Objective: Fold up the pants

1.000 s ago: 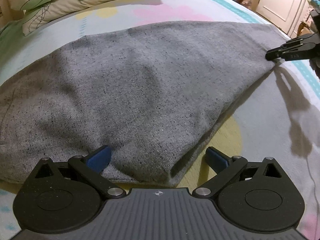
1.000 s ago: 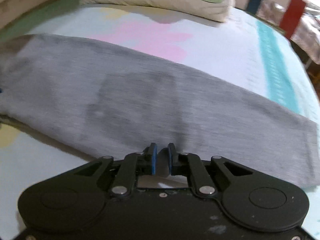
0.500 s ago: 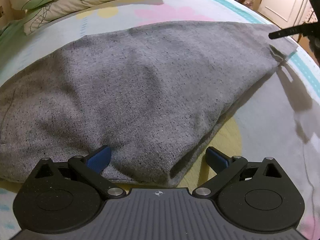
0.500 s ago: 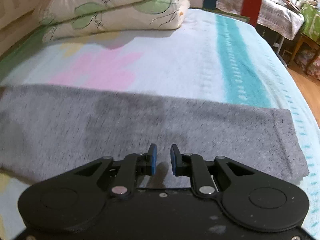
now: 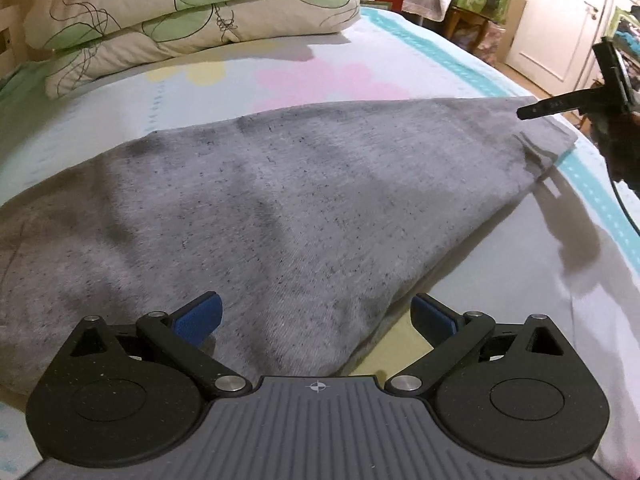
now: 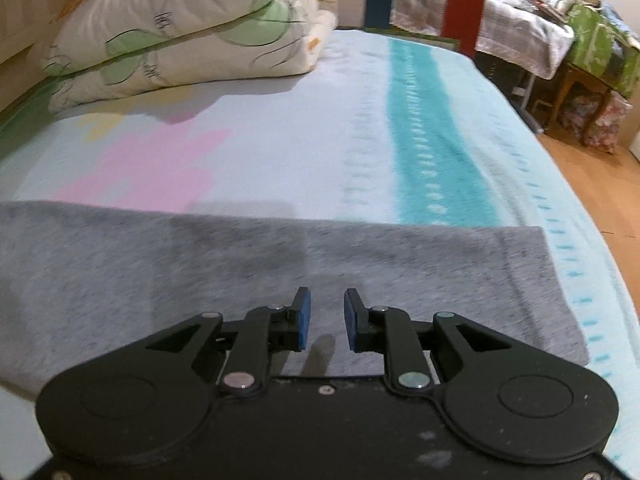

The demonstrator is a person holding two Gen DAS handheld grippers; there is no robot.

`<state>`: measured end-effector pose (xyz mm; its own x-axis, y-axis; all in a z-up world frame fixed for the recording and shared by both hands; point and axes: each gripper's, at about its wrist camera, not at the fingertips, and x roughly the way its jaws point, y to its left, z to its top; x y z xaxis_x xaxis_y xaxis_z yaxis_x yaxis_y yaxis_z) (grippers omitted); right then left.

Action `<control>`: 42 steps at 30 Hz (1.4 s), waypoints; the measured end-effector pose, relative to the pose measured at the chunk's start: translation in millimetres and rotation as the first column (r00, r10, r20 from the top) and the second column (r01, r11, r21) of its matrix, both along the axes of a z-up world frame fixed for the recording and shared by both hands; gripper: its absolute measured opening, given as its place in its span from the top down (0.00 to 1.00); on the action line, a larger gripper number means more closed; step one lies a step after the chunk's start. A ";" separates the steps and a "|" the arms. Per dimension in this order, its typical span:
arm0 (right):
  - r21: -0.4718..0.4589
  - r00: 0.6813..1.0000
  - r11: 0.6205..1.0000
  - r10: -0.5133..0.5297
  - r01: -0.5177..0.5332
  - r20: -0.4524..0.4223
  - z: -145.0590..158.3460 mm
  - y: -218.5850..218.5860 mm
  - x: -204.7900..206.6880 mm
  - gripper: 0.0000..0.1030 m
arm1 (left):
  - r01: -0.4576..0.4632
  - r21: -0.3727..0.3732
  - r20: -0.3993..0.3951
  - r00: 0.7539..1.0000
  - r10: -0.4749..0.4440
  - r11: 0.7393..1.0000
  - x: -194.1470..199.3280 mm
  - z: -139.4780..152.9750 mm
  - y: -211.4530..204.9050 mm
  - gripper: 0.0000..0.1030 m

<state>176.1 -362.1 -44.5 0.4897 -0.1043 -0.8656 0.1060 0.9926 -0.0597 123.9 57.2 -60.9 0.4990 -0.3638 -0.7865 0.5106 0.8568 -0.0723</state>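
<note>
Grey pants (image 5: 304, 184) lie flat across the bed, tapering toward the far right. My left gripper (image 5: 316, 314) is open wide just above their near corner, with the cloth's edge lying below and between the blue pads (image 5: 198, 316). My right gripper (image 6: 326, 320) hovers over the leg end of the pants (image 6: 440, 272). Its jaws are opening, a narrow gap shows, and nothing is between them. The left wrist view shows that right gripper (image 5: 536, 110) side-on at the far right, lifted off the cloth.
Two stacked floral pillows (image 5: 180, 12) sit at the head of the bed. The bedsheet (image 6: 424, 136) has a teal stripe near its right edge, with wooden floor (image 6: 592, 184) and furniture beyond. A white door (image 5: 560, 20) stands at the back right.
The right gripper let go of the pants' edge, its jaws parted, and it rose and shifted toward the leg end. The left gripper stayed open in place.
</note>
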 end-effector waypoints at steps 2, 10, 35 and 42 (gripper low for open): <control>-0.012 1.000 1.000 -0.025 0.025 0.008 -1.0 -7.6 3.5 0.79 | -0.009 -0.001 -0.012 1.000 0.009 1.000 2.5 -3.9 -0.7 0.01; -0.059 0.993 0.991 -0.117 0.117 0.000 -16.2 -40.9 14.5 0.76 | -0.001 0.047 -0.060 0.998 0.004 0.999 10.2 -23.2 -4.4 0.01; 0.103 0.951 0.948 -0.307 0.302 0.042 4.6 -139.1 17.2 0.72 | 0.049 -0.027 -0.031 0.998 -0.049 0.998 62.9 54.8 -84.3 0.01; 0.212 0.928 0.906 -0.372 0.366 -0.013 8.0 -194.0 -28.3 0.64 | 0.057 -0.097 -0.058 0.996 -0.063 0.994 85.4 41.0 -153.9 0.01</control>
